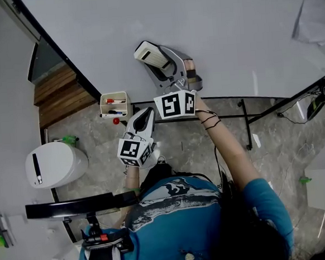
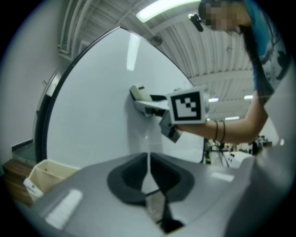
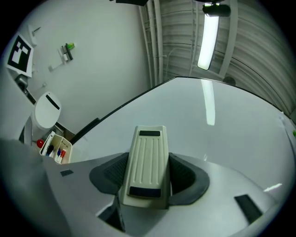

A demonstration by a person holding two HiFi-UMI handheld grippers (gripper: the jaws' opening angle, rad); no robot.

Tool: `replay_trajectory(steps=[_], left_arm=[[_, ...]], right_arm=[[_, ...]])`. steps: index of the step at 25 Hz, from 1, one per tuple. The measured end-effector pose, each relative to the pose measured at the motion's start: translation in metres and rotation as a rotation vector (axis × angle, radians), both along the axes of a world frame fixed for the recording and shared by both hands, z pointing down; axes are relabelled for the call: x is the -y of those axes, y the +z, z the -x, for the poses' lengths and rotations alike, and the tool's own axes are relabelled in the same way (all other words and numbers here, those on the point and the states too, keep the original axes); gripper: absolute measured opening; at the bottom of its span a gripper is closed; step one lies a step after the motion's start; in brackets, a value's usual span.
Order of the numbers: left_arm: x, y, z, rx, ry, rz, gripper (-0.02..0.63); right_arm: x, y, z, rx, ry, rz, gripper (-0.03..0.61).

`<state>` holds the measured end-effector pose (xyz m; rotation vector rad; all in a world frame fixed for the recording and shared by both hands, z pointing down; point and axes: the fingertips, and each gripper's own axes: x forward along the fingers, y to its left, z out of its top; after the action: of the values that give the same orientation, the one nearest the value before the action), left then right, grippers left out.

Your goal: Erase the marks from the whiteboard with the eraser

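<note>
Right tongs (image 3: 147, 180) clamped on eraser (image 3: 147, 159), its front end at the whiteboard (image 3: 222, 139). Left tongs (image 2: 149, 172) pinched together, empty, hanging low. Risk: grip sits on eraser's rear half, so hard wiping pressure could lever it loose.

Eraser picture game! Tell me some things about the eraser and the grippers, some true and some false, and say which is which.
1. The right gripper holds the eraser. True.
2. The left gripper holds a marker. False: it is shut and empty.
3. The eraser lies in the box. False: the box holds markers; the eraser is at the whiteboard.
4. No marks show on the whiteboard around the eraser. True.
</note>
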<state>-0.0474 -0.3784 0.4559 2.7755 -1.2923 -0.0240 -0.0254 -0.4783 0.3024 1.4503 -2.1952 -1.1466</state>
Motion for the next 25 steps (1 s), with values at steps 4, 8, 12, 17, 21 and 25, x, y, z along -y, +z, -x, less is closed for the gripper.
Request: replay_trajectory(steps=[4,8,12,17,21,25], left_arm=[[-0.001,0.001,-0.003,-0.001,0.008,0.001,0.006],[-0.003,0.002,-0.007,-0.005,0.026,0.004,0.006],[-0.005,0.001,-0.013,-0.011,0.049,0.004,0.006],[-0.006,-0.004,-0.024,-0.039,0.075,0.006,0.006],[-0.010,-0.007,-0.035,-0.044,0.109,0.003,0.006],[-0.014,-0.009,-0.046,-0.043,0.142,0.000,0.006]], right_arm=[[0.003,0.004,0.002,-0.032,0.008,0.003,0.264],[0.004,0.003,0.000,-0.052,0.018,0.014,0.264],[0.003,-0.018,-0.020,-0.009,0.042,-0.010,0.264],[-0.004,-0.073,-0.075,0.073,0.086,-0.053,0.264],[-0.012,-0.122,-0.128,0.201,0.073,-0.098,0.264],[-0.026,-0.172,-0.182,0.305,0.158,-0.058,0.264]])
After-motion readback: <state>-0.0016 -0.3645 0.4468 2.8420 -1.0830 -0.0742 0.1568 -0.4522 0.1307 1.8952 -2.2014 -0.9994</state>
